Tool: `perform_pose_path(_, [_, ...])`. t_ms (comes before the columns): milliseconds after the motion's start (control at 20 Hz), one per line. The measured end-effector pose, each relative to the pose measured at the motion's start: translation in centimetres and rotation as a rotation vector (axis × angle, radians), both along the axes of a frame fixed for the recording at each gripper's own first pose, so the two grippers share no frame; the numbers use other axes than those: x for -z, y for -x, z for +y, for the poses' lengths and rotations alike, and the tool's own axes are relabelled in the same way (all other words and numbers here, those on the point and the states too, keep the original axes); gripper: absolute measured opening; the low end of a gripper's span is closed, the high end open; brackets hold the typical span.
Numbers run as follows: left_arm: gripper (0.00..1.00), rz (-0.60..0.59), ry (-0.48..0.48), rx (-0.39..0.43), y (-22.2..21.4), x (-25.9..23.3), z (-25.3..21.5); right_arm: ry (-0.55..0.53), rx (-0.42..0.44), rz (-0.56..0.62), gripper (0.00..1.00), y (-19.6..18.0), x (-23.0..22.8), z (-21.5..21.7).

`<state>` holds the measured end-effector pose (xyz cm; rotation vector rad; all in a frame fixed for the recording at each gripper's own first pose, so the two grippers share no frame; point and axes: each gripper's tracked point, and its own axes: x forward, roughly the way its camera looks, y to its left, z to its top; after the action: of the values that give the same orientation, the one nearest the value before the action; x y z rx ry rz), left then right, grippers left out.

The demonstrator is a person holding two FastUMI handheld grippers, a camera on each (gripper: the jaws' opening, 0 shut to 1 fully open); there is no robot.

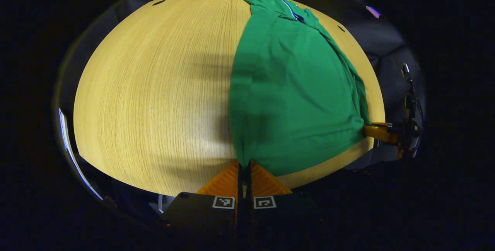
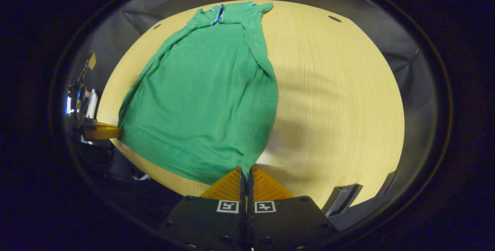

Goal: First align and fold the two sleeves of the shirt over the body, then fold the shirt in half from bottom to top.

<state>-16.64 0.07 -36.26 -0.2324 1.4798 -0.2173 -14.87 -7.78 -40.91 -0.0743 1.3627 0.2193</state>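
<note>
**Hem corners pinched, half-fold yet to be made**

With both sets of fingers pressed together on cloth, the bottom hem of the green short-sleeved polo shirt [image 1: 294, 92] is held at its two near corners: one corner is pinched by the left gripper [image 1: 244, 166], the other by the right gripper [image 2: 246, 171]. The shirt is laid flat on the pale wood-grain round table [image 1: 154, 88], collar at the far edge. Both sleeves appear already folded in over the body. The bottom-to-top fold is judged still to be done, the hem being near the table's front edge.
</note>
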Motion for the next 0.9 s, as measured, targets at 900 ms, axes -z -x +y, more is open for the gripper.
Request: perform_pose_path(900, [0.03,-0.257,0.127,-0.055,-11.4,-10.4,-0.5,-0.105,0.054,-0.190,0.00,-8.8,-9.8,-0.3])
